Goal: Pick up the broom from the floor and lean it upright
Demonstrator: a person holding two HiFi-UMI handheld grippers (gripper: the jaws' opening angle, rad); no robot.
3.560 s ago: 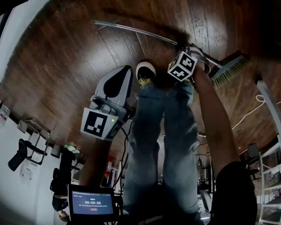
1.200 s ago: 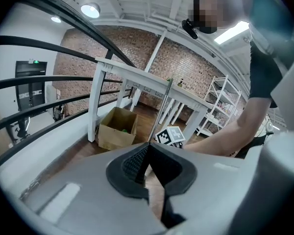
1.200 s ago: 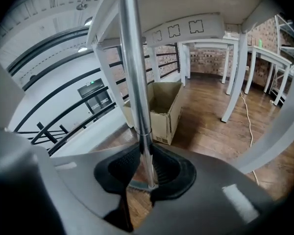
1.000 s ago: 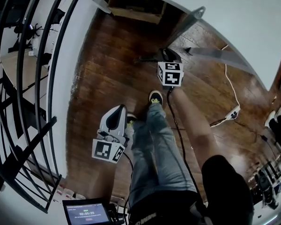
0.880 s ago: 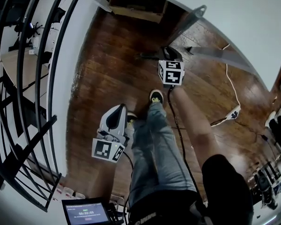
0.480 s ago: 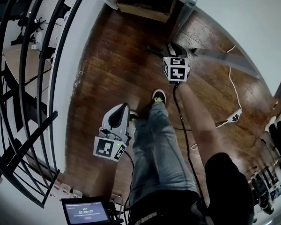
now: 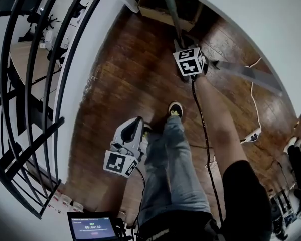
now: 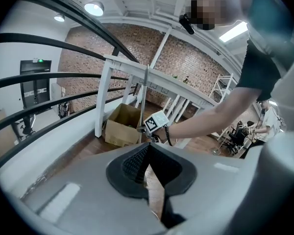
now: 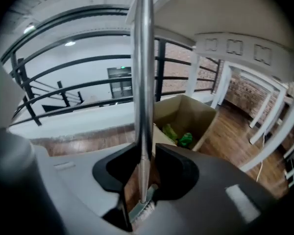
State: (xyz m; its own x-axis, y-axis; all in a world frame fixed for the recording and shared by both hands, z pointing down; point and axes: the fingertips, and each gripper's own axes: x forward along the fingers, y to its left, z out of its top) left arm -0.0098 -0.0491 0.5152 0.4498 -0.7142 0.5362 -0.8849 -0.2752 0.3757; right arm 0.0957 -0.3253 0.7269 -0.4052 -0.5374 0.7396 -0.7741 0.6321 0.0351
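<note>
The white rail (image 8: 132,67) beside the cardboard box (image 9: 186,116) appears to have been chosen as the support. The broom (image 9: 144,82) is stood upright there, with its head on the floor and its top seemingly against that rail. The right gripper (image 9: 146,177) has just been opening, so the handle stands loose between its 2 jaws, with a gap at 1 side. The left gripper (image 8: 148,168) is clenched on nothing and judged unneeded.

1 broom (image 9: 144,82), 2 tools, left tool (image 8: 148,148) & right tool (image 9: 147,153), 2 marker cubes (image 7: 189,62), 1 per tool, 1 cardboard box (image 9: 186,114), 1 person (image 7: 175,174), 2 shoes (image 7: 175,108), 1 pwr strip (image 7: 251,134), 1 screen (image 7: 93,226)
</note>
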